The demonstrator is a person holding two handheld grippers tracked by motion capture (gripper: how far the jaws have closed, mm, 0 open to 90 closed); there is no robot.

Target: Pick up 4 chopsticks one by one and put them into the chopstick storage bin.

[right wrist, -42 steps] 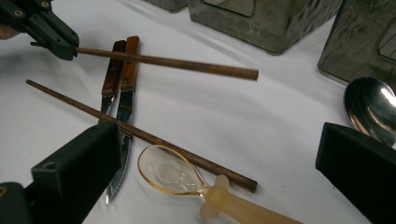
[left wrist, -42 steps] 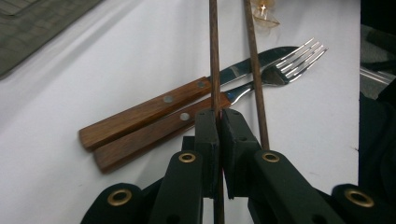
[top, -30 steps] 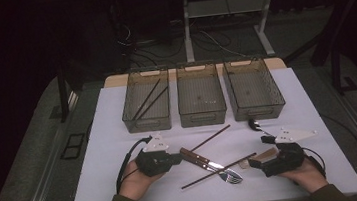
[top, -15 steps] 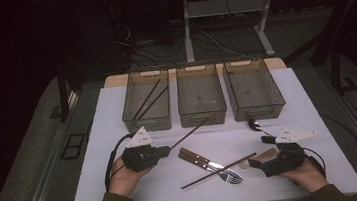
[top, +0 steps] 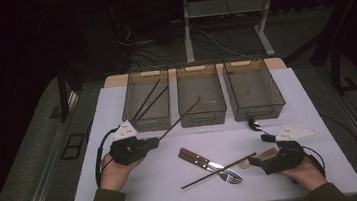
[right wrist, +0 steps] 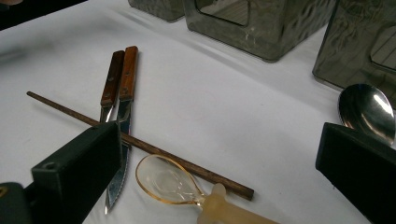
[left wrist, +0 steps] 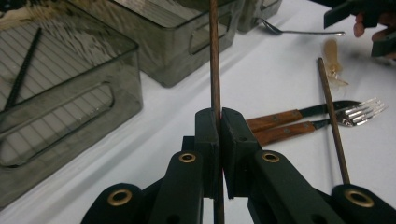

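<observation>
While raised off the white table point(top: 126, 196) at its left, just before the left smoked-plastic bin point(top: 149, 99): left gripper point(top: 153, 142), black, two-jawed, clamped tight on a thin dark wooden chopstick point(top: 178, 118) slanting up toward the middle bin point(top: 201, 94), far tip over that bin's near rim, near end hidden between the jaws in the left gripper view. Resting low at the table's right edge: right gripper point(top: 254, 162), jaws spread wide, nothing between the pads, beside a second dark wooden chopstick point(right wrist: 140, 142) lying across a wooden-handled knife point(right wrist: 122, 93) and fork point(top: 227, 177); clear amber spoon point(right wrist: 170, 179) cut off at the frame's bottom.
</observation>
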